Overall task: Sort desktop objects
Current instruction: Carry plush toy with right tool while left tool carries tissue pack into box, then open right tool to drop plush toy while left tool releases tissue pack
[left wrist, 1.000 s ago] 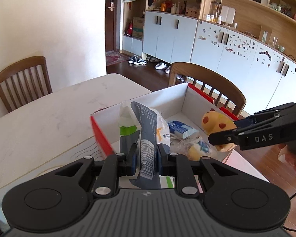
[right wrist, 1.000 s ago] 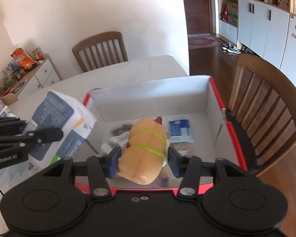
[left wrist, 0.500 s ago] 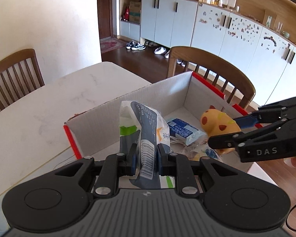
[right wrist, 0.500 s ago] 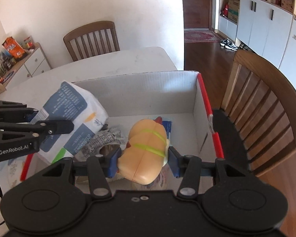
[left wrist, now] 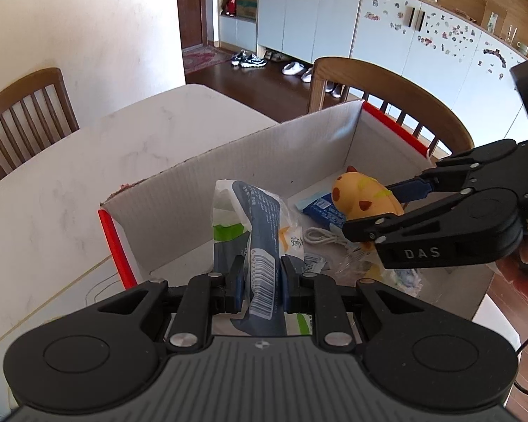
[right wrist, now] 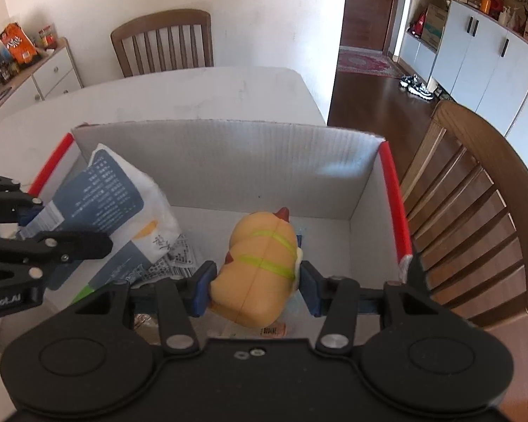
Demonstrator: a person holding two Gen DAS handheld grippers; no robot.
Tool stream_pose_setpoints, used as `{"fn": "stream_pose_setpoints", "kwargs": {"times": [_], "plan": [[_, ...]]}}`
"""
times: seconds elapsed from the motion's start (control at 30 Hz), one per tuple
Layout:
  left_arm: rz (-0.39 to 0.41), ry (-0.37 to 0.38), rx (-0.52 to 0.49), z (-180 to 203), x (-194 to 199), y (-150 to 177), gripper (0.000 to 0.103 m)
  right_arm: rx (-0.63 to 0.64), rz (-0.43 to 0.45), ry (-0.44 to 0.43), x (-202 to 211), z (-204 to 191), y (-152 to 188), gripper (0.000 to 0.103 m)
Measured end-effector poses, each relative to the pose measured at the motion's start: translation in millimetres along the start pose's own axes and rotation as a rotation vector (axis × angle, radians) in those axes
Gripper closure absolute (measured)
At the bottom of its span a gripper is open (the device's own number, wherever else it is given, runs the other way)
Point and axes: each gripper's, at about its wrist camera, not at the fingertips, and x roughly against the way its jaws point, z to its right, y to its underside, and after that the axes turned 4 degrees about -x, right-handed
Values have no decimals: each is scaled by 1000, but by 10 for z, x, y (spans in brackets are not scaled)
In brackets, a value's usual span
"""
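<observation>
1. Tabletop (left wrist: 52, 190): white marble-look surface, filling the left half of the left wrist view. White cardboard box (left wrist: 250, 154) with red edges stands on it at frame centre.
2. Room: wooden chair (left wrist: 390, 81) behind the box at upper centre-right; white cabinets (left wrist: 334, 14) along the top edge; shoes (left wrist: 250, 60) on dark wood floor at upper centre.
3. Left gripper (left wrist: 262, 283): pads pressed onto a blue-and-white plastic bag (left wrist: 257, 218) at lower centre, over the near-left part of the box.
4. Right gripper (right wrist: 255, 286): pads pinching a yellow squishy toy (right wrist: 260, 263) at lower centre of the right wrist view, inside the box.
5. Left wrist view only: white cable (left wrist: 322, 237) and blue packet (left wrist: 320, 209) on the box floor at centre-right, the packet partly hidden by the toy.
6. Right wrist view only: low sideboard (right wrist: 35, 77) at upper left carrying an orange snack bag (right wrist: 16, 44); second wooden chair (right wrist: 165, 40) at upper centre.
7. Obstruction: each gripper body blocks the bottom of its own frame.
</observation>
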Motion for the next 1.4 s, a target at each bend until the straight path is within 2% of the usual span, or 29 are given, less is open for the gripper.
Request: {"fn": "stream_pose_setpoints", "kwargs": {"times": [0.27,0.53,0.63,0.73,0.8,0.87,1.1,1.4], "plan": [[-37,2,-5,-42,-105,-17,85,-7,-34,-4,-147,11,-60,53],[-41,-2,8,-57,-97,-38,84,-16,-37,1,-209,23,-141,52],[-37,-12,6,-51,-69,-20,80,-17,-36,-2,-194,23,-136,51],[-31,-24,3,-39,-31,6,69,-11,-34,-8,-160,29,-133,46],[-15,-36,-3,-38,0,8,42,-3,-31,-9,-127,27,-129,46],[9,-44,-6,-38,50,13,36,7,-28,-12,-80,29,-112,46],[32,-28,-2,-33,178,12,36,20,-25,-42,125,56,-43,40],[60,-3,12,11,340,42,36,20,-9,-78,369,32,19,39]]}}
